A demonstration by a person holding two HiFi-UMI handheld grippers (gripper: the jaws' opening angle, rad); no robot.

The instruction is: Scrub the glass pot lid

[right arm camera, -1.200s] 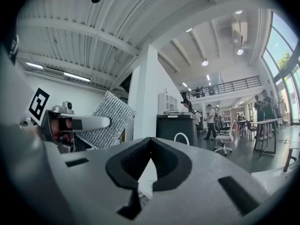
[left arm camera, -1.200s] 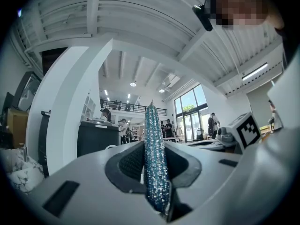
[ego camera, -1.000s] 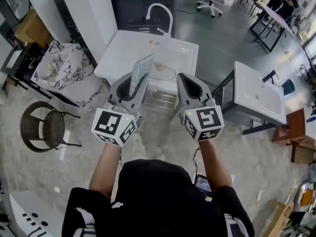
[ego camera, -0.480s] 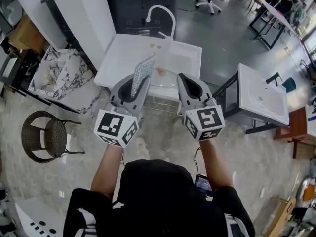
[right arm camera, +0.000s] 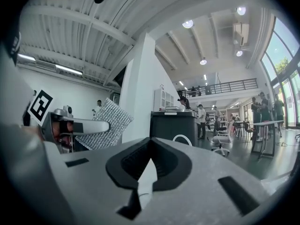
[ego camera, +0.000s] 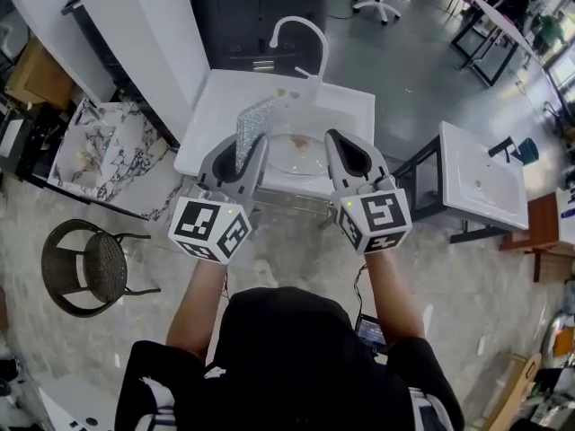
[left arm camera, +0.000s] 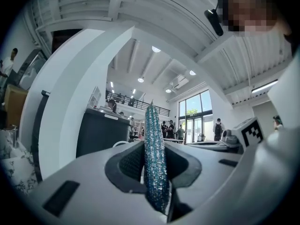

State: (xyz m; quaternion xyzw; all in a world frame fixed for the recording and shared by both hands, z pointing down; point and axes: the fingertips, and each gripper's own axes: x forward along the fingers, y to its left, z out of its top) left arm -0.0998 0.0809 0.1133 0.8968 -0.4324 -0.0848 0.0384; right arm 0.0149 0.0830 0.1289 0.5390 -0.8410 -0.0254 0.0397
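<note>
A glass pot lid (ego camera: 296,153) lies in the white sink (ego camera: 221,106) under a white curved faucet (ego camera: 298,27), ahead of both grippers. My left gripper (ego camera: 246,148) is shut on a silver glittery scrub pad (ego camera: 253,122), which stands upright above its jaws. In the left gripper view the pad (left arm camera: 154,153) is seen edge-on, clamped between the jaws. My right gripper (ego camera: 347,153) is held level beside the left one, jaws shut with nothing between them (right arm camera: 149,165). From the right gripper view the pad (right arm camera: 105,123) shows at the left. Both grippers are short of the sink, not touching the lid.
A second white basin on a dark stand (ego camera: 481,182) is at the right. A marbled basin (ego camera: 99,151) and a wicker chair (ego camera: 94,268) are at the left. A dark cabinet (ego camera: 252,3) stands behind the sink. People and office chairs are far back.
The sink and lid have drawn nearer and now sit just beyond the gripper tips. Both grippers keep the same pose, and the pad stays clamped in the left one.
</note>
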